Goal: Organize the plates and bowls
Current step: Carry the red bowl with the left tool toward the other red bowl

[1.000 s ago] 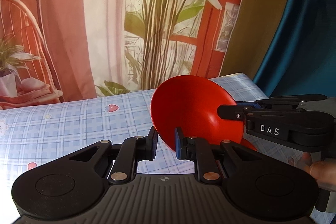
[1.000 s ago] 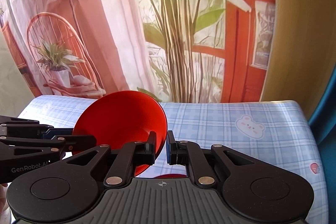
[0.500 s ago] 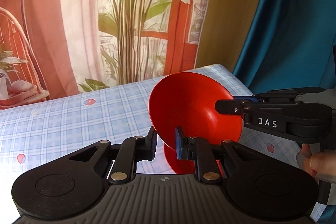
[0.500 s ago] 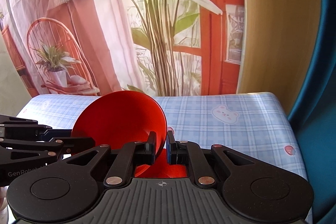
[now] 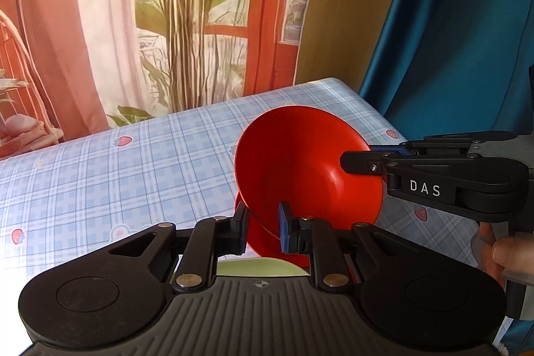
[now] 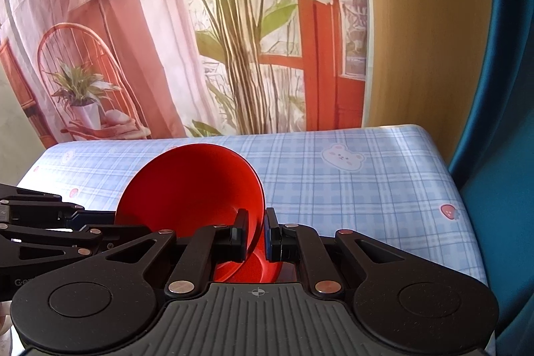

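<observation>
Red bowl held tilted above the desk, mouth turned toward the cameras. In the left view it sits centre-right of the frame; in the right view centre-left.

My left fingers are clamped on its near rim, one pad outside, one blue pad inside the bowl. My right fingers are clamped on the opposite rim, wall pinched thin between the pads. In the left view the right gripper comes in from the right edge, its tip over the bowl's right rim, "DAS" printed on its side. In the right view the left gripper comes in from the left edge to the bowl's left rim.

A second red dish shows just below the bowl, low centre of the right view, partly hidden by my fingers; I cannot tell whether the two touch. In the left view a pale green plate edge peeks out at bottom centre, behind the gripper body.

A hand grips the right gripper's handle at the lower right of the left view.

Desk cloth is blue plaid with strawberries and a bear. Printed backdrop of curtain, plant and red window behind; blue curtain at right.
</observation>
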`<state>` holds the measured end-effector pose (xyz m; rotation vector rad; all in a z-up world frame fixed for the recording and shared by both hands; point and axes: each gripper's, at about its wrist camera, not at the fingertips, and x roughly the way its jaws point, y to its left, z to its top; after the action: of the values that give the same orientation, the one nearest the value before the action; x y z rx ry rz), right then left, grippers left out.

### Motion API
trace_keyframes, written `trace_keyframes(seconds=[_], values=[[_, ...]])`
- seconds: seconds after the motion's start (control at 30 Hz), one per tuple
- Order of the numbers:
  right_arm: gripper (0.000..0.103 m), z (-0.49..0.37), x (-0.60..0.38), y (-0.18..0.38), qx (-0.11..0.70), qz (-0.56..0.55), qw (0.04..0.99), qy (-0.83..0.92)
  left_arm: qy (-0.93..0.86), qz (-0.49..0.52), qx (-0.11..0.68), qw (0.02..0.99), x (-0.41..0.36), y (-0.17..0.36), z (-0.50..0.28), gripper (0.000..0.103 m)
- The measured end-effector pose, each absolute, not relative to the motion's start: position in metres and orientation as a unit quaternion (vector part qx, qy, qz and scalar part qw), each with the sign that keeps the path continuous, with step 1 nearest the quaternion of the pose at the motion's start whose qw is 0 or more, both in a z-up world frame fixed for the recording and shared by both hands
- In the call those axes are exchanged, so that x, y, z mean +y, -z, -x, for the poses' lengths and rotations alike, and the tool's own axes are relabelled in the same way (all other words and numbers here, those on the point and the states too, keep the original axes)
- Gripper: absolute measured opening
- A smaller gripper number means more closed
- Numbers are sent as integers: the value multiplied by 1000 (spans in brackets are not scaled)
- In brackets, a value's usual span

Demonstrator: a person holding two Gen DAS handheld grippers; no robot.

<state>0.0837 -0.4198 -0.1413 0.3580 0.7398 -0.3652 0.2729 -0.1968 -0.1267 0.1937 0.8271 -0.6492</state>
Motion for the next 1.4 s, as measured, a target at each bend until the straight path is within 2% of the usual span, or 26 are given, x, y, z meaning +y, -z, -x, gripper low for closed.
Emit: trace_keyframes(seconds=[0.73,0.77,0.83,0.87,1.17,1.4], values=[[10,-85,-428,179,389,-179,884,188,313,-106,423,844,-208,151,-288,20],[11,-85,-428,180,390,-178,883,189,311,-107,424,844,-208,151,-288,21],[18,-85,-427,180,392,-173,883,194,299,-109,423,848,-207,150,-287,39],[21,-84,-427,179,391,-171,883,196,294,-110,416,854,-206,147,-285,40],[22,-69,-417,167,384,-162,887,197,306,-96,377,869,-201,117,-257,40],[22,-40,-406,162,373,-165,892,196,305,-64,384,869,-194,117,-223,40]])
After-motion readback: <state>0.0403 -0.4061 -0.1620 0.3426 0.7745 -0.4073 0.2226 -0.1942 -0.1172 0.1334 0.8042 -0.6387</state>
